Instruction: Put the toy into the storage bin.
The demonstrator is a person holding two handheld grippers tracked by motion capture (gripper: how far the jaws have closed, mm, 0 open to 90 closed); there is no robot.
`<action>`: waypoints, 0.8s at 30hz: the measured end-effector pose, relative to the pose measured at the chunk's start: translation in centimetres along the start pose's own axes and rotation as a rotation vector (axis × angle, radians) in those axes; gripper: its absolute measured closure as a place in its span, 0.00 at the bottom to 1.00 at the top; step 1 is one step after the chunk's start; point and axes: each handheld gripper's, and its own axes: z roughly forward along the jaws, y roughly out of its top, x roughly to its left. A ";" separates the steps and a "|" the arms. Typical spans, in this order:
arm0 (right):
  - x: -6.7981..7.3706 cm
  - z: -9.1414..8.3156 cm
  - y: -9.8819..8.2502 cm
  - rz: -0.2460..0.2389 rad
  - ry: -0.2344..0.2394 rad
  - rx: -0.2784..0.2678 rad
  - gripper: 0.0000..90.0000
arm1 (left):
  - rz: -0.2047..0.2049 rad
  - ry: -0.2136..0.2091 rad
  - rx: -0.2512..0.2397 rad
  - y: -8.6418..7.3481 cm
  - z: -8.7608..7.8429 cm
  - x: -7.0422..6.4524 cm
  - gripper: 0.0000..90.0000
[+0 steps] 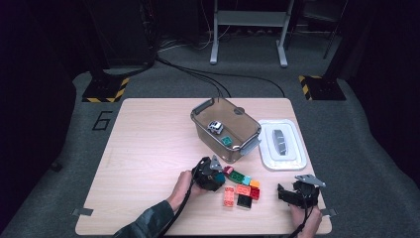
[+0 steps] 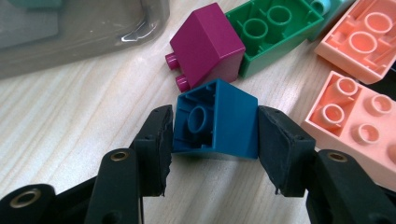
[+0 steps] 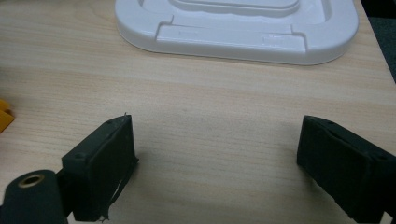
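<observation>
Left hand-held gripper [image 2: 212, 128] clamped on a blue plastic building brick [image 2: 217, 121]; right hand-held gripper [image 3: 217, 158] released and empty.

The blue brick lies hollow side up on the pale wooden tabletop [image 1: 148, 144], at the 9 o'clock end of the loose brick cluster, both pads touching its sides. Beside it: one magenta brick [image 2: 208, 44], one green brick [image 2: 271, 30], two salmon-pink bricks [image 2: 362, 123], partly cut off at 3 o'clock. The clear plastic storage box [image 1: 225, 128] at 12 o'clock holds one small toy car [image 1: 215, 126] and one green brick [image 1: 227, 141]; the single white lid [image 1: 283, 145] lies at 2 o'clock. Remaining cluster bricks are too small to count surely.
</observation>
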 end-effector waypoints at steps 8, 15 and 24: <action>0.0 0.0 0.0 0.000 0.000 0.000 0.12 | -0.041 -0.030 -0.023 -0.7 -0.4 1.1 0.53; 0.0 0.0 0.0 -0.001 -0.001 0.000 0.12 | -0.058 -0.030 -0.028 -1.2 -1.4 2.1 0.53; 0.0 0.0 0.0 -0.001 -0.002 0.001 0.12 | -0.100 -0.009 -0.049 -1.6 -2.8 3.4 0.53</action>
